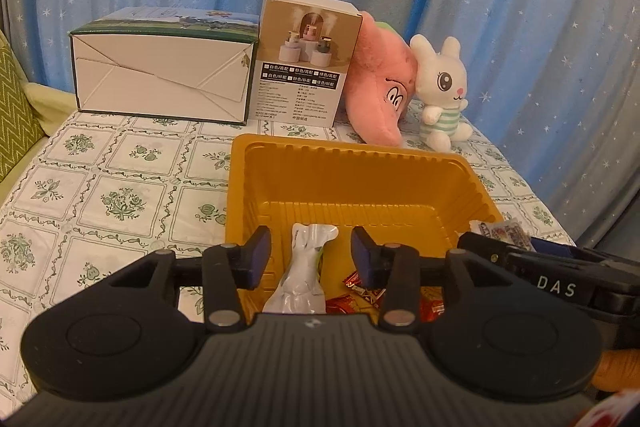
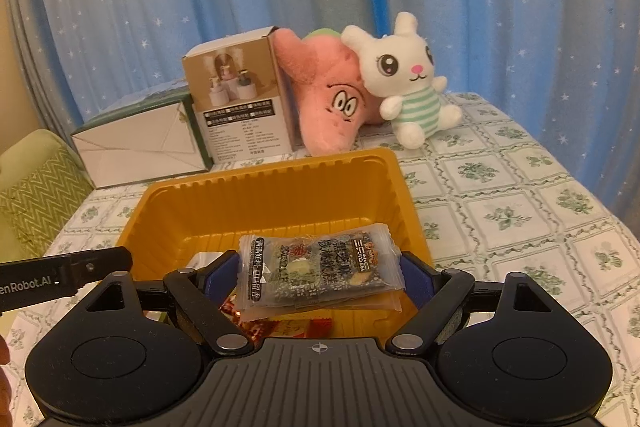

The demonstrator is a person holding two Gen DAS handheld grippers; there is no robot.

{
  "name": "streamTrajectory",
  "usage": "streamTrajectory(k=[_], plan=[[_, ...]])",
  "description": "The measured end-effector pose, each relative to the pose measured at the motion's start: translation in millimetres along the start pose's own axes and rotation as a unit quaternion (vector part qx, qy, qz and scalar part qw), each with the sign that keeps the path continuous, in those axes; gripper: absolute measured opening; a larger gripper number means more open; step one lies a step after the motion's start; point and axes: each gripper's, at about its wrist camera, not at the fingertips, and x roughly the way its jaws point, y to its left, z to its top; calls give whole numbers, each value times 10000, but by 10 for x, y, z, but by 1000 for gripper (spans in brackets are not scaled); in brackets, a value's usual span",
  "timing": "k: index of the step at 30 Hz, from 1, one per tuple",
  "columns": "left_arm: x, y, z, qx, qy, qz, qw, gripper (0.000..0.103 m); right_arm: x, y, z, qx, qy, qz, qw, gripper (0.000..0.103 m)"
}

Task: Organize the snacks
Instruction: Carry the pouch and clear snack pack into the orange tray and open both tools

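Note:
A yellow plastic tray sits on the tablecloth and holds several snacks. In the left wrist view my left gripper is open over the tray's near end, with a white snack packet standing between its fingers, untouched, and red-wrapped snacks beside it. In the right wrist view my right gripper is shut on a clear packet with a dark seaweed snack, held above the tray. Red snacks lie below it. The right gripper shows at the right edge of the left view.
At the back stand a white-and-green carton, a humidifier box, a pink star plush and a white bunny plush. A green-patterned tablecloth covers the table. Blue star curtains hang behind. A green cushion lies left.

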Motion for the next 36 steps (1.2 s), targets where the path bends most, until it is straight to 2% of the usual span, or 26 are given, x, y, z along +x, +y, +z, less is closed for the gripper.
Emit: streamTrajectory(k=[3,19,25,36], plan=[[-1,-1,-6,-2,21,12,10000,48,8,7,-14,-53,8,33,10000,87],[-75,-48,-67,122,34,24,9999,49,-183,-196,40,299,-423,-292,9982,88],[-225,-91,-134,210,-2,35,9998,49,-387,-185,28,276,-669,-350,9968,88],[-689,-145,-459,350,-41,162,9992,49,-899,-254,-113,364,-786,-420,9954,88]])
